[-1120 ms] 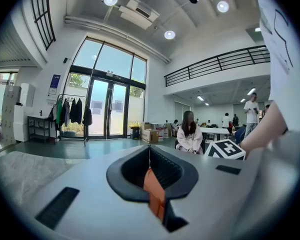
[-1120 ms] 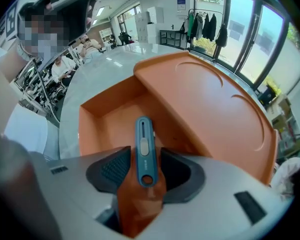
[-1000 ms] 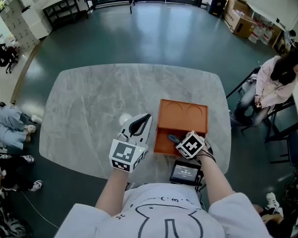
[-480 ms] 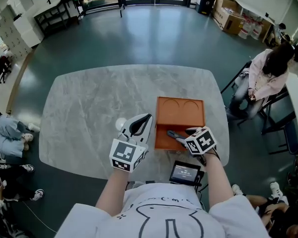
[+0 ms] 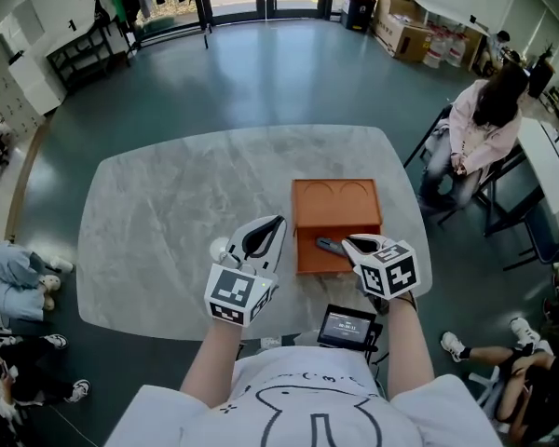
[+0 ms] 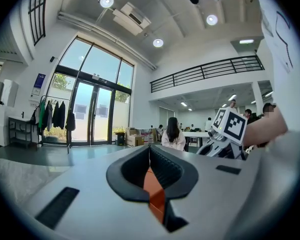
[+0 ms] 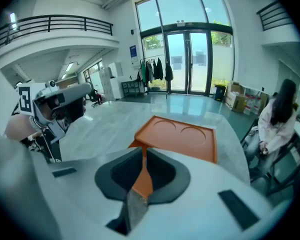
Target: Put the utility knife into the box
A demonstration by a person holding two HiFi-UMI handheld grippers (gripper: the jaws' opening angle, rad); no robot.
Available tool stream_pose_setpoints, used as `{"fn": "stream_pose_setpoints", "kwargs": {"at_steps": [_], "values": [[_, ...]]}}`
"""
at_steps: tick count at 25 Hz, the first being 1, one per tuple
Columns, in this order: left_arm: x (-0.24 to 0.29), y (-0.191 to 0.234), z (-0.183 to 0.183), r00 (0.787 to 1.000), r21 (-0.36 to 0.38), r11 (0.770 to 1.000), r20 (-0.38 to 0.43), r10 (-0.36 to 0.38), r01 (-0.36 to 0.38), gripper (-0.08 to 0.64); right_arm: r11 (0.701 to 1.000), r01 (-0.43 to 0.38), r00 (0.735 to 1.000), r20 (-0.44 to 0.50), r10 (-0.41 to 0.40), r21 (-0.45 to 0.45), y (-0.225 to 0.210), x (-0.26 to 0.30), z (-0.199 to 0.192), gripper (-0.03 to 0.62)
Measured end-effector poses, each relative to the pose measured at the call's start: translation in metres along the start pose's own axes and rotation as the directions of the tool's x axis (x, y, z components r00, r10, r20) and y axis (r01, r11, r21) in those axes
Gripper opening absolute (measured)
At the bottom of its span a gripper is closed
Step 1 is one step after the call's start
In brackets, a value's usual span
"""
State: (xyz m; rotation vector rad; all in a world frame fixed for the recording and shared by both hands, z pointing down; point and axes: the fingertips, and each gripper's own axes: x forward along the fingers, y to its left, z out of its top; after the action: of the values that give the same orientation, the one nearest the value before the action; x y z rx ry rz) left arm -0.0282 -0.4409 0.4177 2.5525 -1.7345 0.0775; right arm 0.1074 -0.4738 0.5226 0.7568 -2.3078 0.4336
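An open orange rectangular box (image 5: 335, 214) with two round outlines on its far part sits right of centre on the rounded grey marble-look table (image 5: 168, 203). The dark grey utility knife (image 5: 327, 245) lies inside the box, in the near part, slanting across the floor of it and free of both claws.

The right gripper (image 5: 350, 243) is held over the box's near right corner, tilted downward. Its jaws have just been closing and now stand almost together, leaving only a thin slit with nothing held in it; only the orange of the box shows through. The left gripper (image 5: 278, 222) points level just beside the box's left wall, its jaws together and empty.

A small white round object (image 5: 221, 248) rests on the table close to the left gripper's left side. A small black device with a lit screen (image 5: 347, 324) sits at the near table edge below the right hand. A seated person in a pale pink top (image 5: 480, 128) is well off to the right, with cardboard cartons (image 5: 405, 33) beyond on the dark green floor
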Motion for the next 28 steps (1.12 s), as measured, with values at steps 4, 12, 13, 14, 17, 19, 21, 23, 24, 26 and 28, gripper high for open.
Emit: {"fn": "stream_pose_setpoints", "kwargs": {"at_steps": [4,12,13,14,17,19,21,23,24,26,28], "values": [[-0.009,-0.008,0.005,0.999,0.011,0.999,0.019,-0.033,0.033,0.015,0.999,0.043,0.992,0.122,-0.046,0.024,0.012,-0.024,0.014,0.011],[-0.021,-0.014,0.016,0.996,0.023,0.999,0.079,-0.049,0.047,0.015,0.990,0.134,0.916,0.378,-0.136,0.032,0.032,-0.075,0.042,0.009],[-0.023,-0.015,0.018,0.995,0.024,0.999,0.086,-0.049,0.047,0.015,0.989,0.144,0.906,0.399,-0.144,0.029,0.034,-0.082,0.045,0.009],[-0.024,-0.016,0.021,0.994,0.025,0.999,0.093,-0.049,0.047,0.015,0.988,0.154,0.896,0.417,-0.150,0.024,0.036,-0.088,0.048,0.009],[-0.026,-0.020,0.027,0.993,0.025,0.999,0.112,-0.044,0.041,0.015,0.984,0.178,0.872,0.463,-0.161,0.007,0.040,-0.106,0.055,0.008],[-0.026,-0.026,0.031,0.992,0.026,0.999,0.123,-0.040,0.037,0.015,0.982,0.187,0.860,0.484,-0.160,-0.008,0.041,-0.115,0.057,0.008],[-0.027,-0.033,0.035,0.991,0.030,0.999,0.130,-0.041,0.038,0.015,0.982,0.190,0.856,0.494,-0.154,-0.023,0.044,-0.122,0.057,0.008],[-0.028,-0.042,0.039,0.990,0.033,0.999,0.136,-0.042,0.038,0.015,0.982,0.185,0.855,0.498,-0.145,-0.033,0.046,-0.130,0.056,0.008],[-0.028,-0.046,0.041,0.990,0.035,0.999,0.138,-0.041,0.036,0.015,0.983,0.182,0.855,0.500,-0.140,-0.036,0.046,-0.133,0.054,0.008],[-0.030,-0.053,0.042,0.989,0.037,0.999,0.141,-0.037,0.032,0.015,0.983,0.177,0.854,0.503,-0.131,-0.044,0.047,-0.137,0.050,0.008],[-0.032,-0.060,0.042,0.989,0.040,0.999,0.143,-0.034,0.029,0.015,0.984,0.171,0.853,0.507,-0.121,-0.054,0.049,-0.141,0.048,0.008]]}}
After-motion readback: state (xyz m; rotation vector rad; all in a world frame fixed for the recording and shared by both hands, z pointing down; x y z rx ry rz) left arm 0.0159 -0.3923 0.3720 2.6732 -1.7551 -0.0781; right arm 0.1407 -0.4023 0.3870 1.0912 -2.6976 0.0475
